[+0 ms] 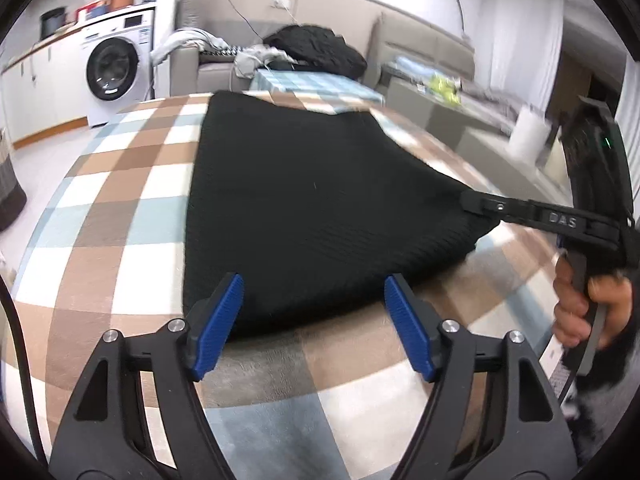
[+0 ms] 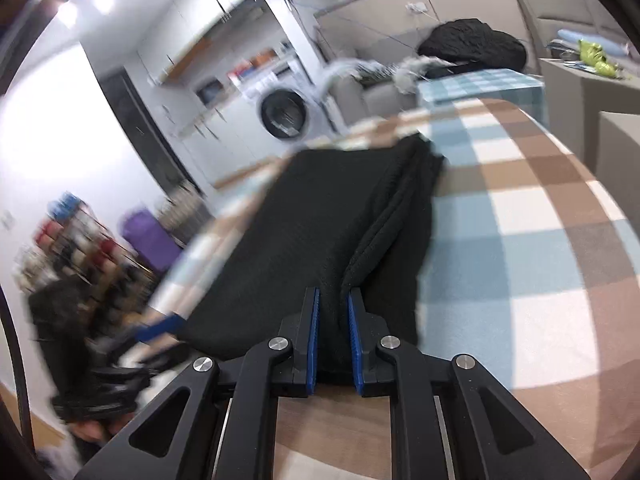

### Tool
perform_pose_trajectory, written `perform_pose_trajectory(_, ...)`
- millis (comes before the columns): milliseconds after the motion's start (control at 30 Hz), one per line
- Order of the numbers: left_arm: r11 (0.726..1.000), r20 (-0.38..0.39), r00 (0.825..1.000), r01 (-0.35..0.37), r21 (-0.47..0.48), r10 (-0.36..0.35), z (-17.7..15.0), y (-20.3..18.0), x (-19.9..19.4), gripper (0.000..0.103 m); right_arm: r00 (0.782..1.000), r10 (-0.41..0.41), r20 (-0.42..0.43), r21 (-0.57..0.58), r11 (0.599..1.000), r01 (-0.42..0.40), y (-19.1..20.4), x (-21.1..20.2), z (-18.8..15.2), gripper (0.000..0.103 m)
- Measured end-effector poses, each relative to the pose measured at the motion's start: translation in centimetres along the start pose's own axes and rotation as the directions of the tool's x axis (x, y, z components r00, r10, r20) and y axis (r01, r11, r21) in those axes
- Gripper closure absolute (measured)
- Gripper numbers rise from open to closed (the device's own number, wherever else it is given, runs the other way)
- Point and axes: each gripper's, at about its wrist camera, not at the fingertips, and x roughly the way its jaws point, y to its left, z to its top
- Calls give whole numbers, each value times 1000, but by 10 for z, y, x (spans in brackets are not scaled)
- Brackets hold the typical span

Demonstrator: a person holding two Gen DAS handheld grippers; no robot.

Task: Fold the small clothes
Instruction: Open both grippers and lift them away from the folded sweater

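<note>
A black knitted garment lies on the checkered cloth of the table. My left gripper is open, its blue pads just in front of the garment's near edge, holding nothing. My right gripper comes in from the right and pinches the garment's right corner, lifting it slightly. In the right wrist view my right gripper is shut on a bunched fold of the black garment. The left gripper shows blurred at the lower left.
A sofa with a black bundle and light clothes stands behind the table. A washing machine is at the back left. A white cylinder stands at the right. The table's edge curves away close by.
</note>
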Motion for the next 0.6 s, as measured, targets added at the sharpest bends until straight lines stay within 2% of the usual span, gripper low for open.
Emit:
perform_pose_trajectory(100,1000,-24,1000,-13,10,13,-4,-6,4,32,995,-76,-63,-11,997,75,-3,12,-8,83)
perform_pose_trajectory(167,1000,-15,1000,-18,6,18,-4,-5,3,32,994,-89,-55,-22,996,88,-4,10,-10,65)
perform_pose_trajectory(267,999,29,999,-40,3,40,-1,-2,-5,31,993,-116,-5,-46,992,115,-1,-3,-10,45)
perform_pose_trajectory(300,999,40,998,-50,2,50,-1,-1,-8,27,992,-128,17,-60,990,129,2,-8,-10,39)
perform_pose_trajectory(333,998,54,997,-62,0,62,-1,-1,-12,21,991,-130,32,-71,989,132,2,-11,-11,27)
perform_pose_trajectory(367,998,69,995,-67,-2,67,-1,1,-16,20,991,-122,50,-81,989,126,3,-15,-12,16)
perform_pose_trajectory(467,997,112,990,-80,-11,81,-5,4,-28,17,990,-96,103,-110,988,107,9,-28,-18,2)
perform_pose_trajectory(600,997,156,984,-79,-26,82,-9,8,-41,4,979,-63,192,-163,982,95,20,-44,-31,0)
